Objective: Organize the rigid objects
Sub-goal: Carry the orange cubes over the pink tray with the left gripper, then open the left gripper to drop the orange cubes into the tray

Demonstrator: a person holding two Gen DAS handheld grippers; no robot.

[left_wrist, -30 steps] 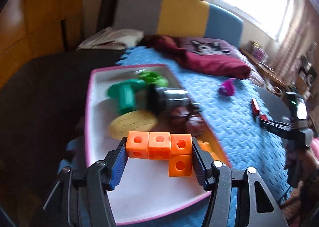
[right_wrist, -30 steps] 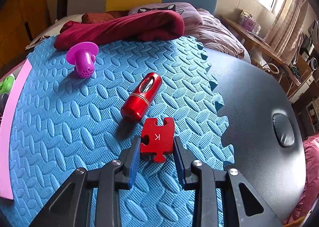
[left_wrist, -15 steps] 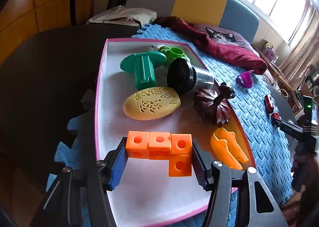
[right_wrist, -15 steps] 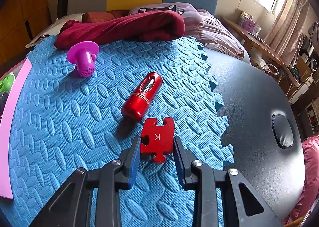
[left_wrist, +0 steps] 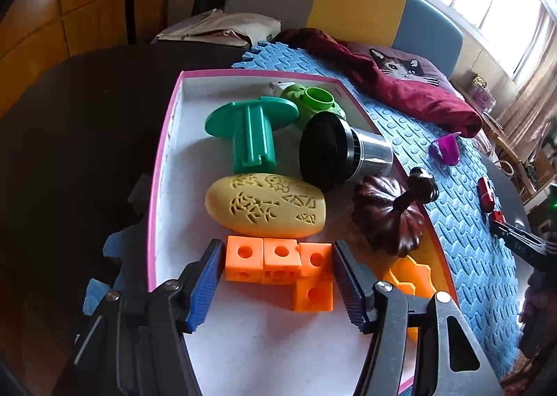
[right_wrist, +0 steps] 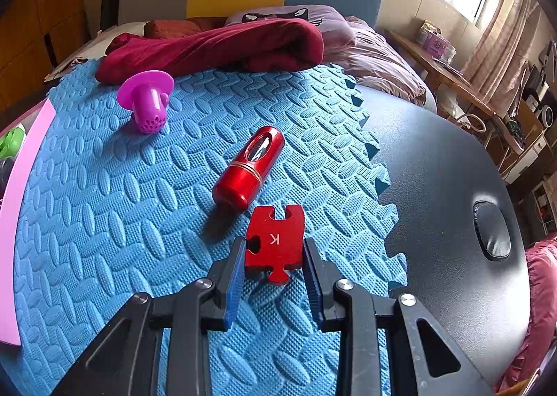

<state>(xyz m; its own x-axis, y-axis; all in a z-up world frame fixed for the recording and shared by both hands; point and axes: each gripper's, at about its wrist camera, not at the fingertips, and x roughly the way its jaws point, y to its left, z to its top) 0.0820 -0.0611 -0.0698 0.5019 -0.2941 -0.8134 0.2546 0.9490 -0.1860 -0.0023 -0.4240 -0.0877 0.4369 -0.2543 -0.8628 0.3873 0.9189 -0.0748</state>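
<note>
An L-shaped orange cube block point(left_wrist: 278, 258) lies on the white floor of the pink-rimmed tray point(left_wrist: 160, 159), just below a yellow perforated oval point(left_wrist: 264, 204). My left gripper point(left_wrist: 275, 274) straddles the block; its jaws are opening, and a thin gap shows beside the left pad. My right gripper point(right_wrist: 273, 267) is shut on a red puzzle piece point(right_wrist: 275, 243) marked K, low over the blue foam mat point(right_wrist: 104, 204). A red metal cylinder point(right_wrist: 249, 166) lies just beyond the piece, and a purple strainer plug point(right_wrist: 148, 100) lies farther back on the left.
The tray also holds a teal flanged piece point(left_wrist: 250, 131), a green ring point(left_wrist: 316, 98), a black and silver cylinder point(left_wrist: 341, 152), a dark brown pumpkin point(left_wrist: 390, 215) and an orange flat piece point(left_wrist: 410, 277). Dark red cloth point(right_wrist: 226, 44) lies along the mat's far edge. A black table point(right_wrist: 452, 187) borders the mat.
My left gripper has come down over the tray with the orange block, and its pads have parted a little from it. The right gripper and the red piece have not moved.
</note>
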